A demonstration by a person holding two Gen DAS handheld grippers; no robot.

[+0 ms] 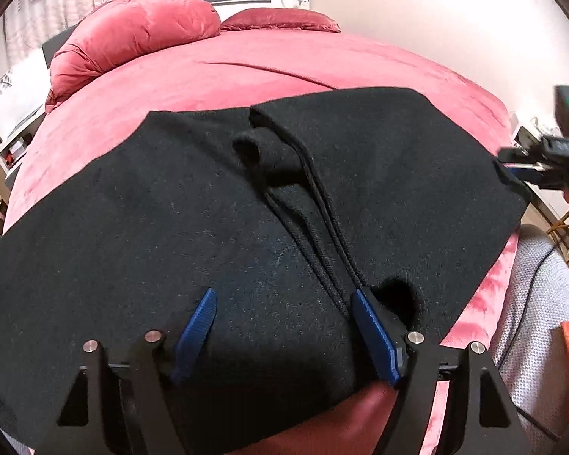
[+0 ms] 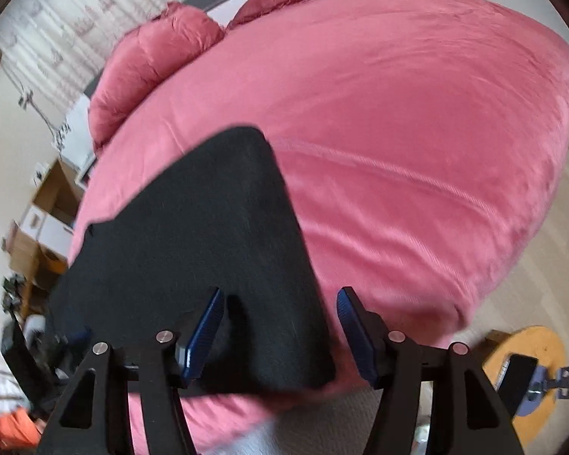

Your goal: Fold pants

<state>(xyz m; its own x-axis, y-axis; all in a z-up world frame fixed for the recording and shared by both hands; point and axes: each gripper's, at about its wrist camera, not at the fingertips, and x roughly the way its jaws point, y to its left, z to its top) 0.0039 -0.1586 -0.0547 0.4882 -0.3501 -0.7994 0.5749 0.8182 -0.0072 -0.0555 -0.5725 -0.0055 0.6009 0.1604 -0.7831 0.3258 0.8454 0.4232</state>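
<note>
Pink bedding covers the bed point(image 2: 398, 121) where the work goes on, with pillows point(image 1: 140, 26) up by the headboard. Left claw point(image 1: 284, 337) has its blue pads spread apart, resting over the black pants point(image 1: 170, 208) near the drawstring point(image 1: 322, 220) and gripping nothing. Right claw point(image 2: 278, 331) is likewise apart, poised over a corner of the cloth at the bed's near edge. Outward from both, the pants lie flat across the near part of the bed, with one layer seemingly lapped over another. My guess is a first fold is done; further folding into a compact stack appears to remain.
</note>
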